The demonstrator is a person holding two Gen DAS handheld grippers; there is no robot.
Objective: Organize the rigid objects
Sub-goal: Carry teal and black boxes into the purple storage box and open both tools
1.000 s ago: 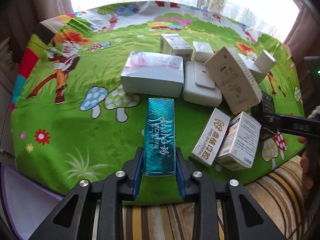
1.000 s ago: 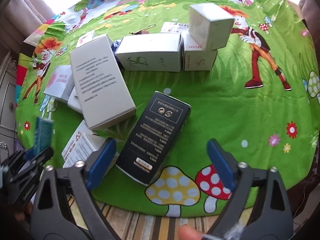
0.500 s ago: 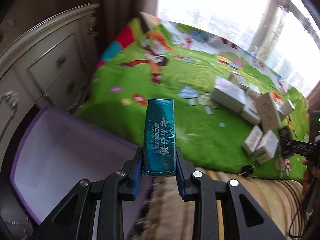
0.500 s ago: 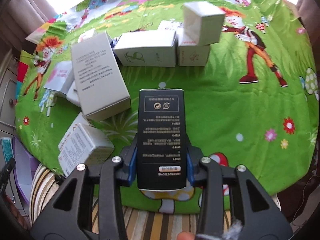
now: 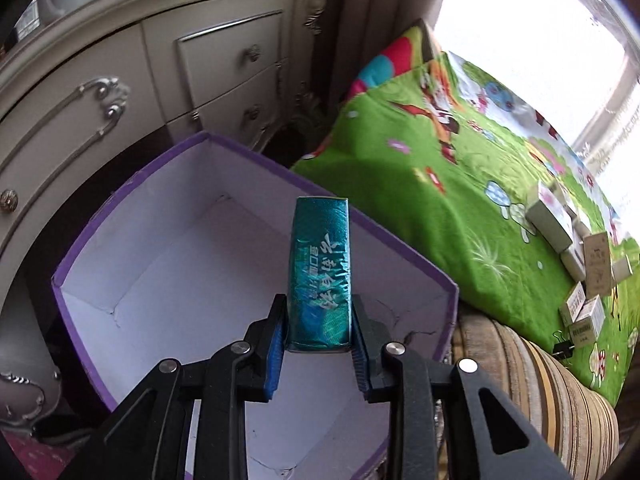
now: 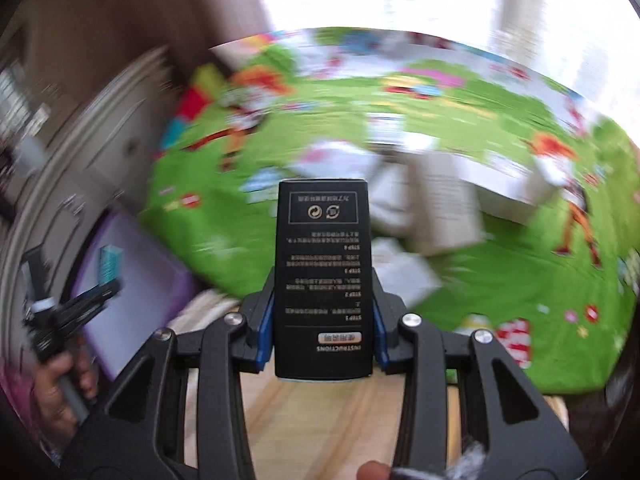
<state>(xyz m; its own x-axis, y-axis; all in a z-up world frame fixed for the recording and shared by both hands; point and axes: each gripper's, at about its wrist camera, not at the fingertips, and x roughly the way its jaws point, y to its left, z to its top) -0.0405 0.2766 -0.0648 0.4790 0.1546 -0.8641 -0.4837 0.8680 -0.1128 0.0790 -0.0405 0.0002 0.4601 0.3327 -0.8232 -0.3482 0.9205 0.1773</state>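
Black box (image 6: 323,276) marked "INSTRUCTIONS" clamped in right claw (image 6: 323,334); left claw (image 5: 319,344) grips teal box (image 5: 320,272).

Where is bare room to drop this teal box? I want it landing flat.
The purple bin holds nothing: its whole white floor is free under the teal box in the left gripper. The green cloth near the bin is bare; its far end is crowded with cartons.

- A bed with a green cartoon-print cover (image 5: 452,200) carries the things.
- Several small cardboard boxes (image 5: 588,280) lie in a loose group on the cover, near its front edge.
- A black binder clip (image 5: 563,349) lies at the edge, just beside the boxes.
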